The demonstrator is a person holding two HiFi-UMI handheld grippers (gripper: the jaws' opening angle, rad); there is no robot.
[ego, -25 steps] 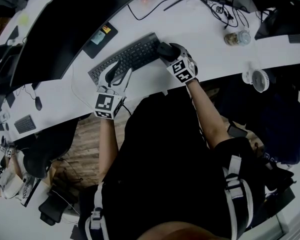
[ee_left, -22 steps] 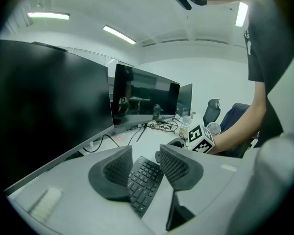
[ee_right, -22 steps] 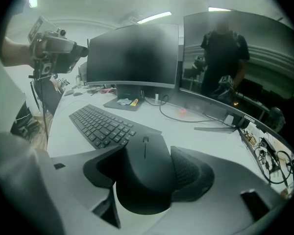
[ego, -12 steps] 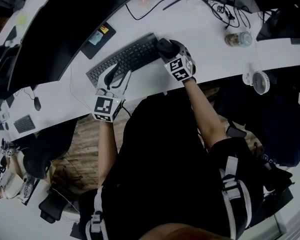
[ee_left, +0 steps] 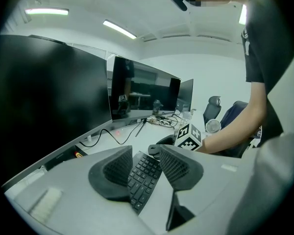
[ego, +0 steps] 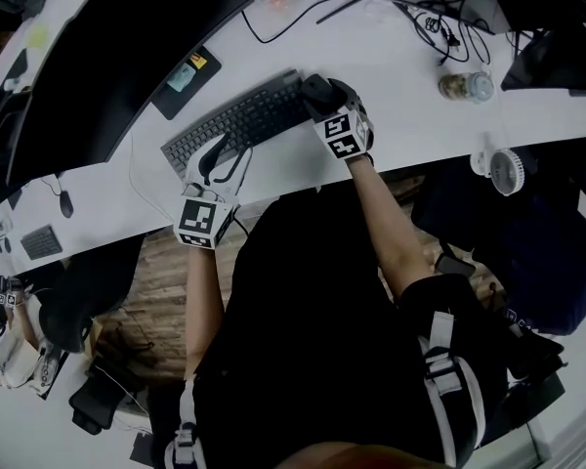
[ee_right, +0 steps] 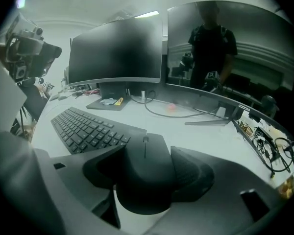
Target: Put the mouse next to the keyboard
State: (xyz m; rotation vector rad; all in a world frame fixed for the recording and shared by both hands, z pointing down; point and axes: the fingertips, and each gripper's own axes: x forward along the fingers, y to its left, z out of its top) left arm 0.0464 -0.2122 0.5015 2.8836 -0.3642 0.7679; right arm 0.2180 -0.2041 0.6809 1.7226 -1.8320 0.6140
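Note:
A black mouse [ego: 315,90] is at the right end of the black keyboard [ego: 239,120] on the white desk [ego: 410,115]. My right gripper [ego: 322,96] is shut on it, one pad on each side of the mouse [ee_right: 144,175]. In the right gripper view the keyboard [ee_right: 83,129] lies just left of the mouse. My left gripper [ego: 230,150] hangs open over the keyboard's near edge, nothing between its jaws. In the left gripper view the keyboard [ee_left: 137,190] shows through the gap, with the mouse [ee_left: 154,151] beyond it.
Dark monitors [ego: 127,47] stand behind the keyboard, with a black pad and cards [ego: 190,71] under them. Cables [ego: 439,27], a jar [ego: 464,78] and a small fan [ego: 508,161] are at the right. A second mouse [ego: 63,203] lies far left. The desk's front edge is close.
My right gripper has shifted slightly and sunk a little with the mouse, staying by the keyboard's right end. The left gripper has hardly moved.

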